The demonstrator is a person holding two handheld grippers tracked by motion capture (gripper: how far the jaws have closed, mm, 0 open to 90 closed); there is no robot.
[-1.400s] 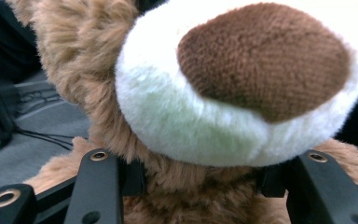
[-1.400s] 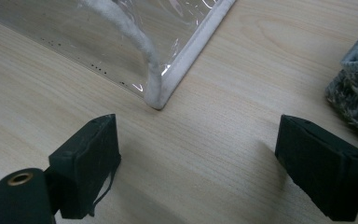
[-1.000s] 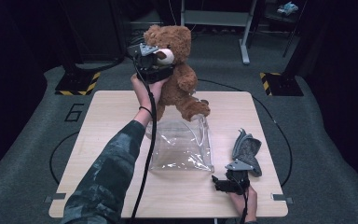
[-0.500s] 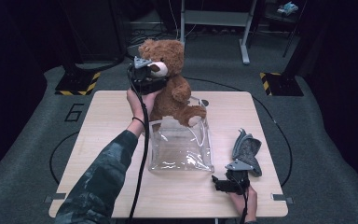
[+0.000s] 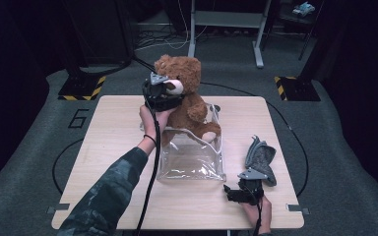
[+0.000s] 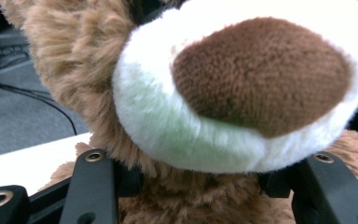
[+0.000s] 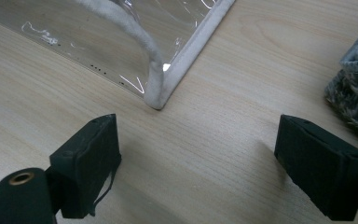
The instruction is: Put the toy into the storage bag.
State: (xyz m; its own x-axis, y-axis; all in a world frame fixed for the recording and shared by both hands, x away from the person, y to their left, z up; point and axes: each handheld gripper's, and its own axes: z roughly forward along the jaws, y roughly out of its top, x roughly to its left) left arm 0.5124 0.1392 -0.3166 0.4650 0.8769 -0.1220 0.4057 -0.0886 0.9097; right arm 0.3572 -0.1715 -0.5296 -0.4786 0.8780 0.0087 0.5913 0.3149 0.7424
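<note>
Teddy bear (image 5: 186, 101): soft, light, squashy; best held at neck | left hand-held gripper (image 5: 160, 93): jaws just opening, clamped on neck | right hand-held gripper (image 5: 238, 192): released, on surface (image 5: 113, 128)

The teddy bear's (image 5: 187, 101) legs sat hidden inside the clear bag (image 5: 192, 160); the grey cloth (image 7: 354, 93) was cut off by the right gripper view's edge.

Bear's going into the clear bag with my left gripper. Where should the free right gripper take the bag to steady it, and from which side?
Take the clear bag by its white-trimmed near corner, probably coming in low from the near right side. The right gripper already rests there on the table, jaws open and facing that corner. The trim looks firmer than the slack clear film, and that side stays away from the teddy bear held in the left gripper.
</note>
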